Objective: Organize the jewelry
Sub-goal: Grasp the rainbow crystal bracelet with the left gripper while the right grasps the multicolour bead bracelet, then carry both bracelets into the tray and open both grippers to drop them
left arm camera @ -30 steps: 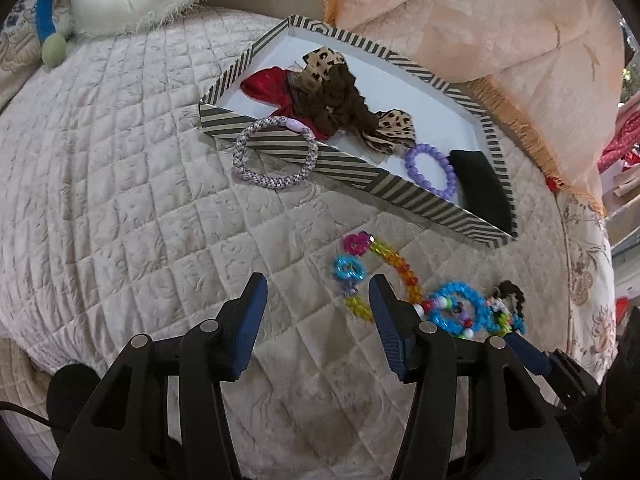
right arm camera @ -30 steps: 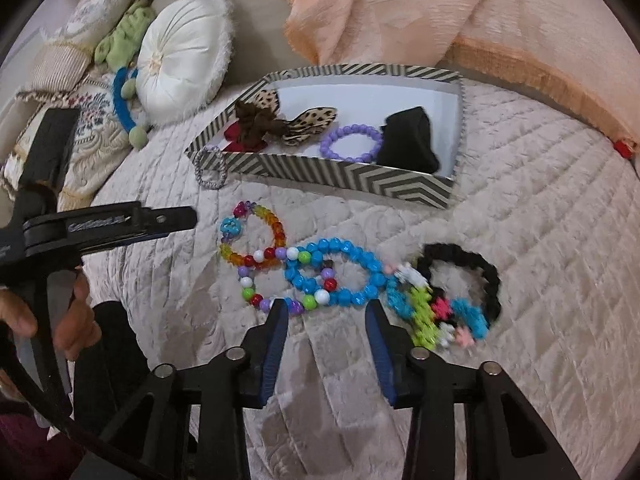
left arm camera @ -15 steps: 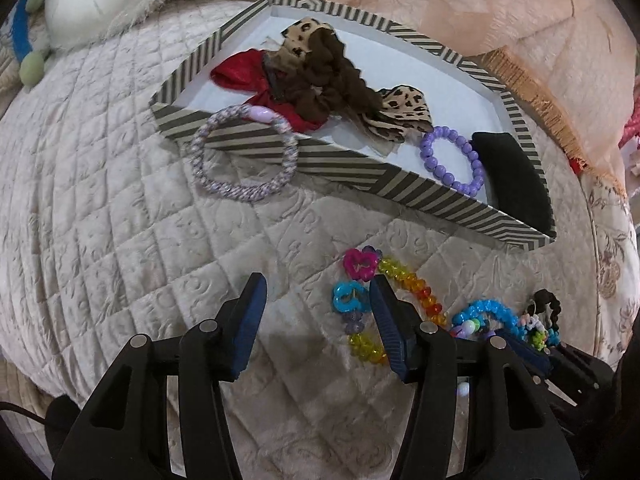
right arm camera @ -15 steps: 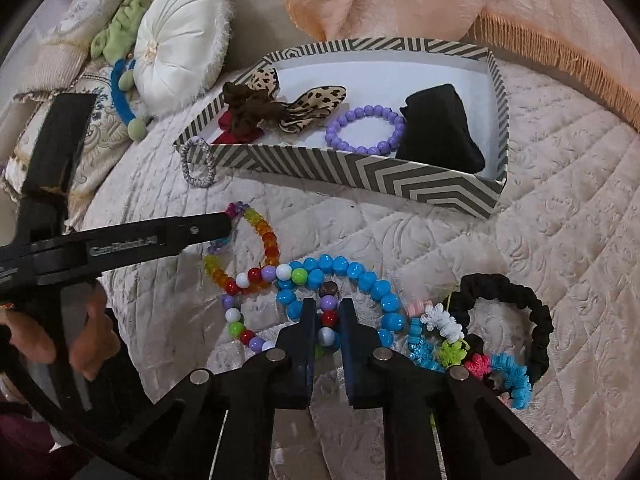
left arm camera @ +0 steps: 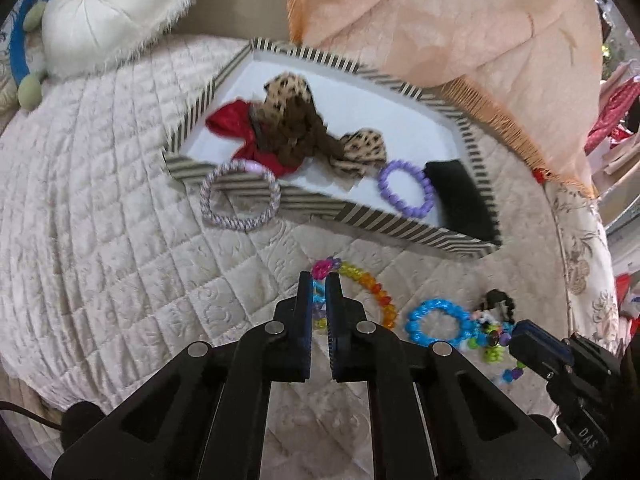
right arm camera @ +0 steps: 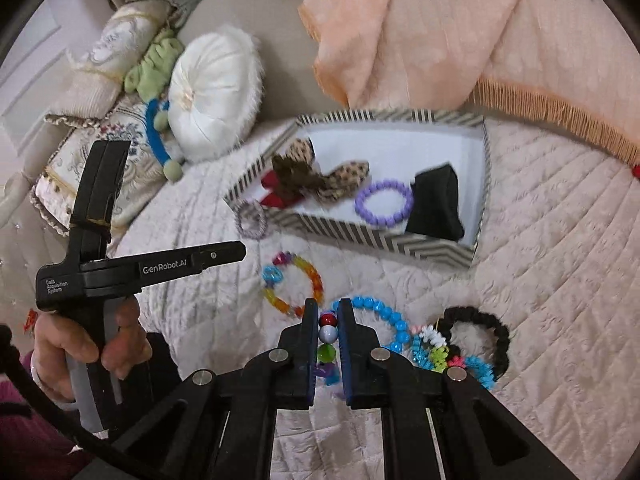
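A striped box [left arm camera: 320,208] [right arm camera: 344,232] on the quilt holds bows, a purple bead bracelet [left arm camera: 406,188] [right arm camera: 384,202] and a black pouch [left arm camera: 460,200]. A grey-purple woven bracelet [left arm camera: 240,196] leans on its front wall. My left gripper [left arm camera: 319,280] is shut on the rainbow bead bracelet [left arm camera: 372,292] [right arm camera: 308,276] at its blue charm. My right gripper [right arm camera: 328,308] is shut on the mixed-colour bead bracelet [right arm camera: 327,334]. A blue bead bracelet [right arm camera: 388,318] [left arm camera: 436,320], a bright spiky bracelet [right arm camera: 440,354] and a black scrunchie [right arm camera: 488,328] lie to the right.
A white round cushion [right arm camera: 216,88] and patterned pillows [right arm camera: 88,160] lie at the left back. A peach fringed cloth [left arm camera: 460,32] hangs behind the box. The left gripper body and the hand holding it [right arm camera: 100,280] show in the right wrist view.
My left gripper has shut on the rainbow bracelet. My right gripper, which shut half a second ago, now holds the mixed bead bracelet between its fingers.
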The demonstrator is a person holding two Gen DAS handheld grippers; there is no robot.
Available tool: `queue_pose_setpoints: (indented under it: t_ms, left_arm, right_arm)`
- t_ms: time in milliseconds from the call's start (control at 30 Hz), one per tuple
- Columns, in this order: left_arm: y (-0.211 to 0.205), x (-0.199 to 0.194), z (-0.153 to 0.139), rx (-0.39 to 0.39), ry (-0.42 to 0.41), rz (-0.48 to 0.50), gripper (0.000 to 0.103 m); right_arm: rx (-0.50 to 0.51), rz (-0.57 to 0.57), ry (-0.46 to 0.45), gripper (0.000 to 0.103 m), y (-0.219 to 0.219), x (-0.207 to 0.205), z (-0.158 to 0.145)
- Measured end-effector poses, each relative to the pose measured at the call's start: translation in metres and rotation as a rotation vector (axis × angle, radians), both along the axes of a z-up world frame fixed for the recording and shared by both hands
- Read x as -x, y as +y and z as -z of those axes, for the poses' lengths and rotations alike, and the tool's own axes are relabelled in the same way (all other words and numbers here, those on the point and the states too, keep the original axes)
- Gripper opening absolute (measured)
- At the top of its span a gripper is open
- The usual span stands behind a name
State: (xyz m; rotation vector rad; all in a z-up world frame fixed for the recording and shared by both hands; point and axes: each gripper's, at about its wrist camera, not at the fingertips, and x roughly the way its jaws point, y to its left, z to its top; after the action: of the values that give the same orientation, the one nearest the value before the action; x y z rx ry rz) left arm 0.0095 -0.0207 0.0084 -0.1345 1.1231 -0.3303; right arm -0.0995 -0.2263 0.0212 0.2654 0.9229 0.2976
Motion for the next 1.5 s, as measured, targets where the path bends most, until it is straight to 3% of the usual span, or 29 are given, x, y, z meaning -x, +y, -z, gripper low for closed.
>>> queue_pose_setpoints:
  t_ms: [133, 167, 267, 367, 467, 500, 567, 600, 667, 1033, 1167, 1500]
  left_arm:
    - [0.000, 0.002, -0.006, 0.000, 0.010, -0.020, 0.006]
    - [0.000, 0.000, -0.002, 0.003, 0.030, -0.025, 0.010]
    - [-0.007, -0.008, 0.013, -0.010, 0.053, -0.036, 0.054]
    - [-0.014, -0.014, 0.031, -0.044, 0.074, -0.044, 0.054]
    - [-0.024, -0.019, 0.049, -0.093, 0.087, -0.034, 0.052]
    - [-0.027, -0.021, 0.053, -0.106, 0.088, -0.026, 0.038]
    - [-0.032, -0.022, 0.056, -0.174, 0.054, -0.027, 0.018]
    - [-0.031, -0.024, 0.055, -0.160, 0.050, -0.021, 0.009]
    - [-0.025, -0.026, 0.052, -0.126, 0.072, -0.021, 0.005]
    - [-0.018, -0.002, -0.036, -0.063, -0.070, 0.059, 0.004]
    - [-0.018, 0.000, -0.061, -0.084, -0.125, 0.061, 0.004]
    - [-0.033, -0.023, -0.078, -0.160, -0.198, 0.063, 0.004]
  right_arm:
    - [-0.005, 0.008, -0.031, 0.009, 0.000, 0.004, -0.014]
    - [-0.008, 0.010, -0.034, 0.009, -0.001, 0.005, -0.015]
    - [-0.017, 0.010, -0.039, 0.009, -0.002, 0.009, -0.019]
    - [-0.018, 0.008, -0.042, 0.009, -0.002, 0.012, -0.019]
    - [-0.023, 0.010, -0.045, 0.009, -0.004, 0.014, -0.020]
    - [-0.025, 0.011, -0.046, 0.009, -0.004, 0.015, -0.021]
    - [-0.026, 0.014, -0.049, 0.009, -0.005, 0.016, -0.022]
    - [-0.028, 0.015, -0.050, 0.009, -0.006, 0.016, -0.023]
    - [-0.029, 0.016, -0.054, 0.009, -0.007, 0.016, -0.025]
    - [-0.019, -0.001, -0.097, 0.009, -0.002, 0.004, -0.047]
    - [-0.010, -0.009, -0.105, 0.009, 0.000, -0.005, -0.054]
    - [0.030, -0.006, -0.105, 0.009, -0.008, -0.040, -0.061]
